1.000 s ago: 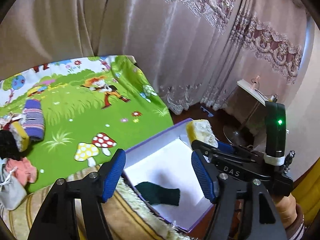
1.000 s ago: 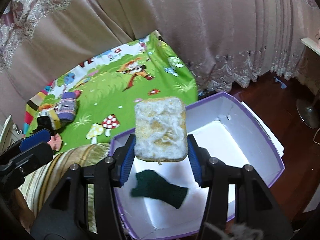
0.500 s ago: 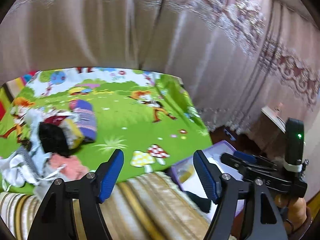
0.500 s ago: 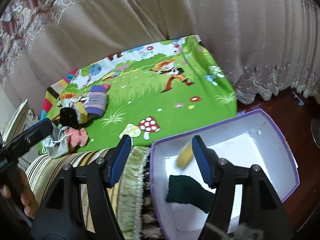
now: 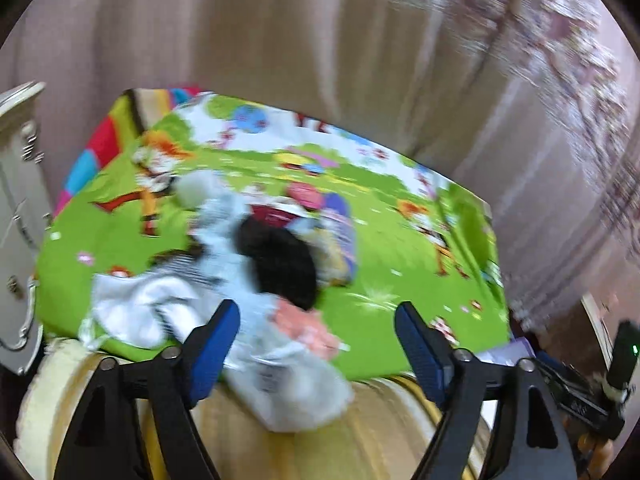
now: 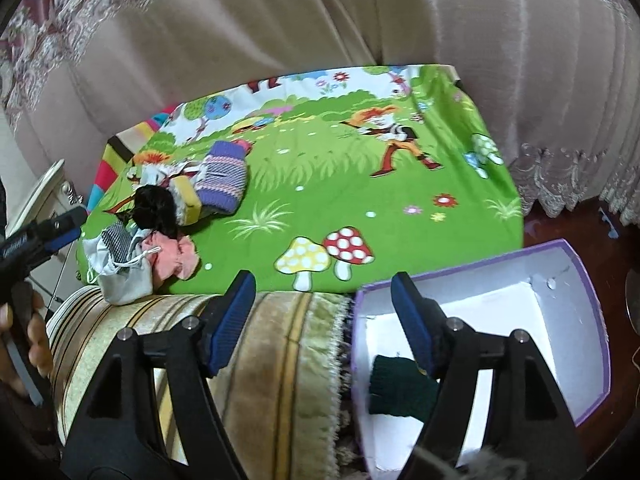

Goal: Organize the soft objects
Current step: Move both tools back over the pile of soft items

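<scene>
A pile of soft things lies at the left of the green cartoon mat (image 6: 360,200): a black fluffy item (image 6: 154,210), a purple striped knit (image 6: 222,178), a pink cloth (image 6: 172,258) and a grey drawstring bag (image 6: 124,280). The left wrist view is blurred; the black item (image 5: 280,260) and pink cloth (image 5: 304,324) show ahead of my open, empty left gripper (image 5: 316,340). My right gripper (image 6: 322,308) is open and empty over the bed edge. A purple box (image 6: 576,264) to the right holds a dark green knit (image 6: 394,384).
The bed has a striped beige cover with a fringe (image 6: 280,360). Curtains (image 6: 320,20) hang behind the bed. A white cabinet (image 5: 16,200) stands at the left. Dark wooden floor (image 6: 568,224) lies right of the bed.
The right gripper let the yellow sponge drop into the box and pulled left, now empty. The left gripper swung left from the box toward the pile of soft things.
</scene>
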{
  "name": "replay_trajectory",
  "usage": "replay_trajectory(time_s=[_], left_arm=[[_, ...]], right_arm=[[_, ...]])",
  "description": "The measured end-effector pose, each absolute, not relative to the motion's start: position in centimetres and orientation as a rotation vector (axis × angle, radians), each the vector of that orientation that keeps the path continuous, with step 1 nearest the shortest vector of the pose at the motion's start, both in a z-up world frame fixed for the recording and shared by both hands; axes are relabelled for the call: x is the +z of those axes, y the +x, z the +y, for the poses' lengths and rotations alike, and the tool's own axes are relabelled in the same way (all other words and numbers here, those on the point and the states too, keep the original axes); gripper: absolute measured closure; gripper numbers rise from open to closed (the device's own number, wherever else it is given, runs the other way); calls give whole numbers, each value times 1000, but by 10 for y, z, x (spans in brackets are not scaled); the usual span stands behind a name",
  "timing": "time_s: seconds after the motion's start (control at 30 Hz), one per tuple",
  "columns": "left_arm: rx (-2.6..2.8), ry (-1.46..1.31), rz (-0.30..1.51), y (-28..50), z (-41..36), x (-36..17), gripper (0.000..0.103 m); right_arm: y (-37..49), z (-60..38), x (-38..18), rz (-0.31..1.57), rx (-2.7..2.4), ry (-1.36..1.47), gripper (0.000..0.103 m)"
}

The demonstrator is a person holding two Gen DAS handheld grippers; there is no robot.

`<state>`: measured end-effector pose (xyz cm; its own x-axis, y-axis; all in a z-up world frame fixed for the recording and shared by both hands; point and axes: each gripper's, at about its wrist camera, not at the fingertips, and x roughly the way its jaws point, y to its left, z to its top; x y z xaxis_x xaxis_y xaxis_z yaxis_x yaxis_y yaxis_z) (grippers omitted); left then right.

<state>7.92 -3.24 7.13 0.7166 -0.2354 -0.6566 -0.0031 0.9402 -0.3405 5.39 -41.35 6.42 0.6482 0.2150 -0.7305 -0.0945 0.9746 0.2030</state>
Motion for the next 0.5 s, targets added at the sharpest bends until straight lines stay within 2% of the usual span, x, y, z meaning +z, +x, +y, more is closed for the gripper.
replay_trajectory(time_s=[0.5], left_arm=[[50,-388,907,140,36,39,16]], right_arm=[[86,-336,68,848,335,48,26]])
